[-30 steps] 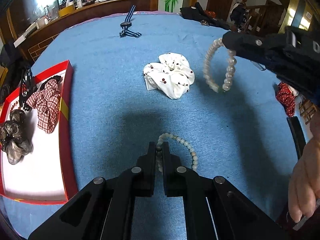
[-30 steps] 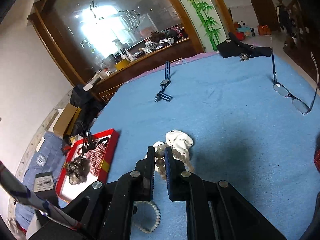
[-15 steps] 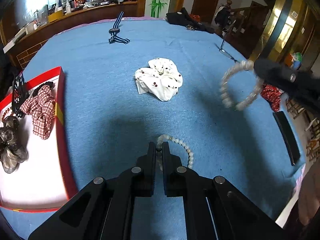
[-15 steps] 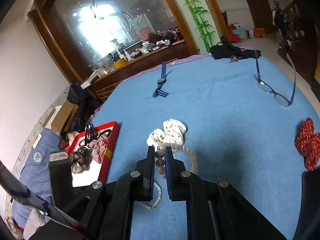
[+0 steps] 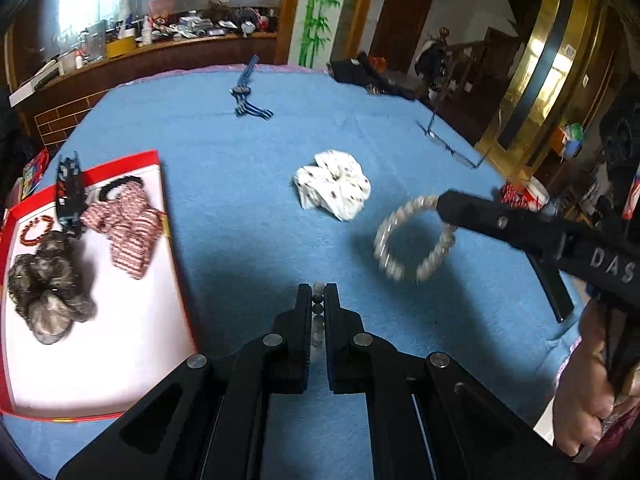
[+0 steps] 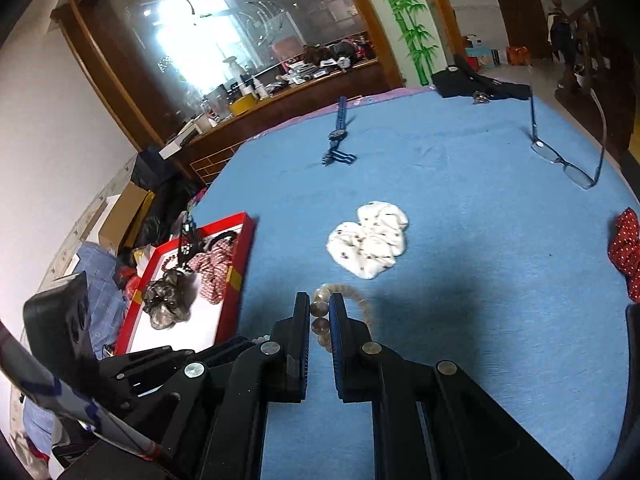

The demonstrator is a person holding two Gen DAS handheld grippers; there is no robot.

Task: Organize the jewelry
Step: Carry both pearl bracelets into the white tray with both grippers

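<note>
Dangling above the blue cloth [image 5: 224, 184], pearl bracelet [image 5: 414, 242] — pinched in the right gripper [image 6: 319, 316]. Bead bracelet [image 5: 317, 312] — clamped between the left gripper [image 5: 317, 304] fingers, low over the cloth. White scrunchie [image 6: 370, 244] mid-table. Red tray [image 5: 170, 216] at left: plaid scrunchie [image 5: 128, 226], grey scrunchie [image 5: 48, 284], clip [image 5: 69, 194]. Glasses [image 6: 566, 162], watch [image 6: 338, 134] beyond.

I see a blue-covered surface [image 6: 460, 240]. On it lie a white dotted scrunchie [image 6: 370, 242] near the middle, a blue-strapped watch [image 6: 338, 136] farther back, eyeglasses [image 6: 568, 160] to my right, a red dotted bow [image 6: 624, 244] at the right edge, and a red tray [image 5: 170, 240] on my left.
</note>
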